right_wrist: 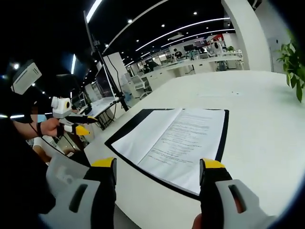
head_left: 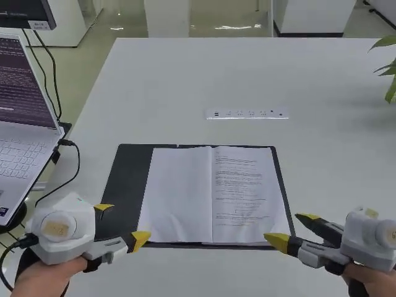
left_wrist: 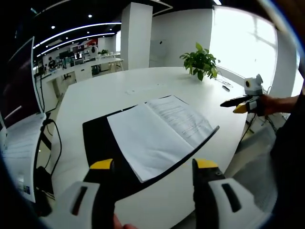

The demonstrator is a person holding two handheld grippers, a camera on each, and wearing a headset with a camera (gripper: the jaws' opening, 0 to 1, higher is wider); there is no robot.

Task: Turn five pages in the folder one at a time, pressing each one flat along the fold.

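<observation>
An open black folder (head_left: 127, 185) lies flat on the white table, with a blank white page (head_left: 176, 193) on its left and a printed page (head_left: 244, 192) on its right. My left gripper (head_left: 122, 224) hovers open by the folder's near left corner, yellow-tipped jaws apart, nothing between them. My right gripper (head_left: 291, 229) hovers open by the near right corner, also empty. In the left gripper view the folder (left_wrist: 100, 138) lies ahead of the gripper (left_wrist: 155, 164). The right gripper view has the printed page (right_wrist: 183, 140) ahead of the gripper (right_wrist: 157, 163).
An open laptop (head_left: 18, 142) with cables sits at the table's left edge. A white power strip (head_left: 247, 114) lies beyond the folder. A potted plant (left_wrist: 200, 62) stands at the far right edge. Bare table (head_left: 247, 68) surrounds the folder.
</observation>
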